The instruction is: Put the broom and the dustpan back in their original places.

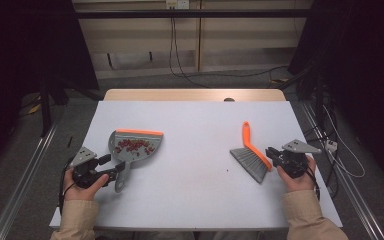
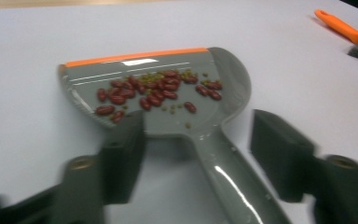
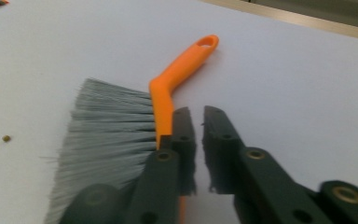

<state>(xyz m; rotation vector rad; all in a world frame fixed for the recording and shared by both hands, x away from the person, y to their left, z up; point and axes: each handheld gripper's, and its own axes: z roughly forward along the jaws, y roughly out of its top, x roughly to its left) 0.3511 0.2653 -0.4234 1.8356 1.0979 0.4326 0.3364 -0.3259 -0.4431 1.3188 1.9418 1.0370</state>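
Left tongs [image 2: 193, 158] straddle dustpan [image 2: 168, 100] handle (seemingly untouched); right tongs [image 3: 199, 144] closed beside brush [image 3: 121, 135]

Probably a lab: bare white table [image 1: 195, 200], dark curtains [image 1: 25, 45], loose floor cables [image 1: 180, 65], aluminium rails [image 1: 20, 190].

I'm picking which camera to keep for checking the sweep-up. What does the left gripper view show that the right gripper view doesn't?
Left gripper view: the grey dustpan with red beans and small green bits in it, its handle between the open left tongs.

Right gripper view: the brush's grey bristles, one stray green bit and the shut right tongs.

Both: the white table and the brush's orange handle.
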